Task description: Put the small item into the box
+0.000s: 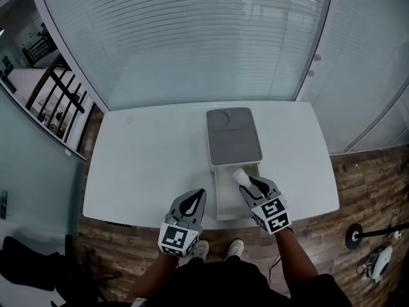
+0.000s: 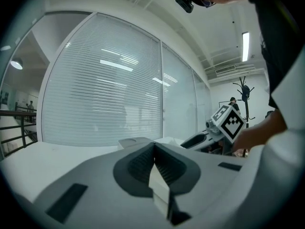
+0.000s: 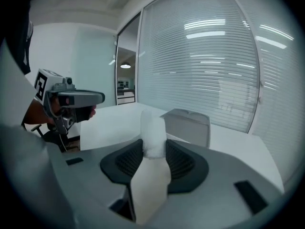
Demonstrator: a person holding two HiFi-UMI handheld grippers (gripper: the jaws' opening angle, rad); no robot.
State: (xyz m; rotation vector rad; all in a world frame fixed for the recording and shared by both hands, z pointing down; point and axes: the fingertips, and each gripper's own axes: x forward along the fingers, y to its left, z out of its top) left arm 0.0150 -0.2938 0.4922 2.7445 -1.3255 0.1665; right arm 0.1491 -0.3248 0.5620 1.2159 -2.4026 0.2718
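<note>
The small item (image 1: pixel 241 176), a white stubby cylinder, sits clamped between the two fingers of the right gripper (image 1: pixel 249 184). In the right gripper view the small item (image 3: pixel 152 130) stands upright in the gap. One dark ribbed finger (image 3: pixel 180 159) presses on each of its sides, and its upper half projects past the fingertips. The fingers of the right gripper (image 3: pixel 153 151) are therefore held apart by the width of the item and closed on it.

In the head view the item hangs over the open white tray section (image 1: pixel 229 200) of the box (image 1: pixel 233 136), near the tray's far right corner and just beside the near edge of the grey lid. Whether the item touches the tray cannot be determined.

The box lies lengthwise on the white counter (image 1: pixel 147 158), with the lid section far and the open tray section near. In the right gripper view the box (image 3: pixel 188 125) appears just beyond the item.

The left gripper (image 1: pixel 195 198) hangs over the near edge of the counter, just left of the tray and apart from it. In the left gripper view the fingers of the left gripper (image 2: pixel 154 148) are pressed together with nothing between them.

A glass wall with slatted blinds (image 1: pixel 192 37) runs behind the counter.
</note>
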